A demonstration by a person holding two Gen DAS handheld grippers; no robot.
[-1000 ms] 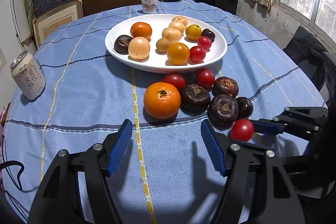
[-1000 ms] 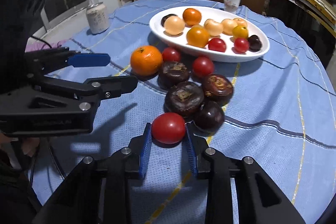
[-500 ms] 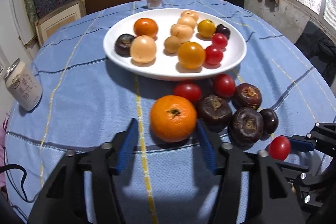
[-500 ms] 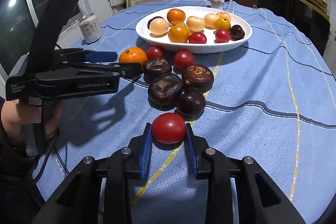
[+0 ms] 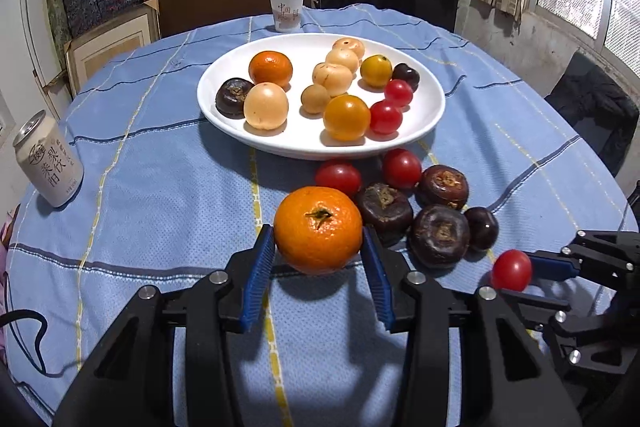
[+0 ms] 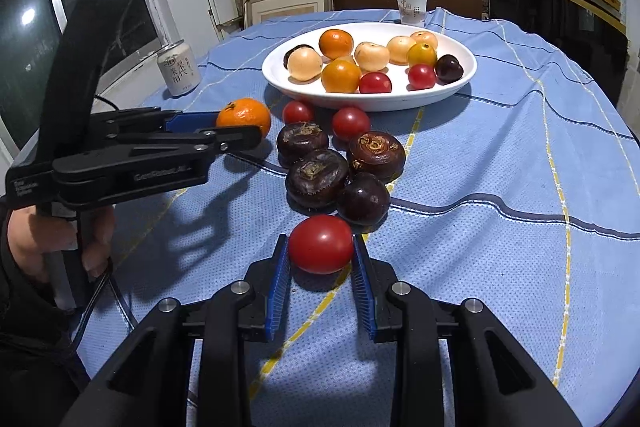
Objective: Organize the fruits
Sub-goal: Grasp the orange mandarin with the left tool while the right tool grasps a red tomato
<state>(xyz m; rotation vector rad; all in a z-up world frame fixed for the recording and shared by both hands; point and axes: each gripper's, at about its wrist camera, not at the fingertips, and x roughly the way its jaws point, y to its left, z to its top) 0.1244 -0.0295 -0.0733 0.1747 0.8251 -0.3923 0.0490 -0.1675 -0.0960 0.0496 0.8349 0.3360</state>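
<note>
Blue pads of the left gripper [image 5: 318, 259] are clamped on the tangerine [image 5: 318, 229]; the right gripper [image 6: 321, 259] is pinched on a red tomato [image 6: 321, 243]. Dark fruits [image 6: 318, 177] are clustered at 12 o'clock on the counter [image 6: 500, 155]; the white plate [image 6: 460, 89] of fruit is seen beyond.

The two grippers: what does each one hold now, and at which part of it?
The left gripper clamps the orange mandarin across its left and right sides. The right gripper clamps a red tomato, also across its sides.
</note>
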